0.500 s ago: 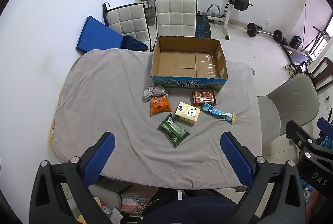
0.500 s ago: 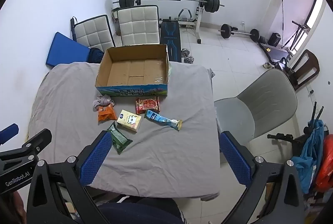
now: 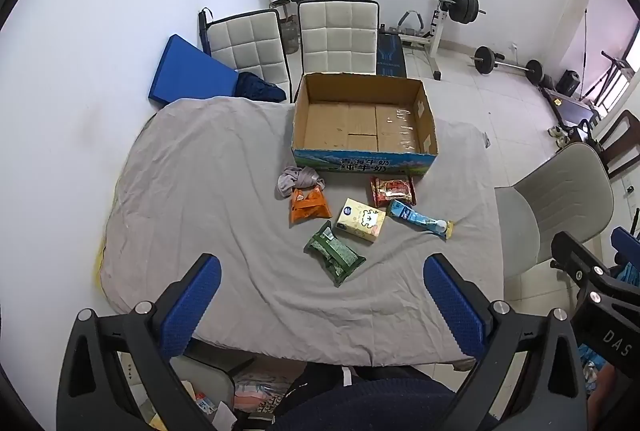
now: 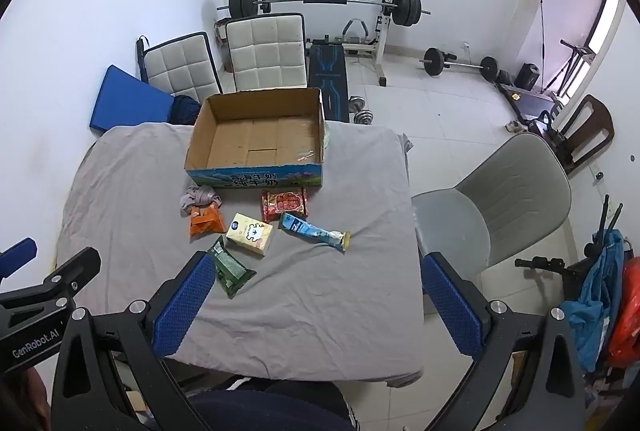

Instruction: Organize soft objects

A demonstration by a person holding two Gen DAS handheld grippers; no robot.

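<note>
Black left gripper (image 3: 321, 297) frame, silver screws, textured blue pads (image 3: 191, 301).

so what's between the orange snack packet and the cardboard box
A crumpled grey cloth lies between the orange packet and the cardboard box, its near edge touching the packet. Both wrist views show it.

White walls (image 3: 120, 11) and a pale tile floor (image 3: 480, 103). 2 white chairs (image 3: 338, 35) stand by the surface (image 3: 208, 167). A barbell rack (image 4: 324, 1) stands behind. A grey chair (image 4: 508, 199) is near.
</note>
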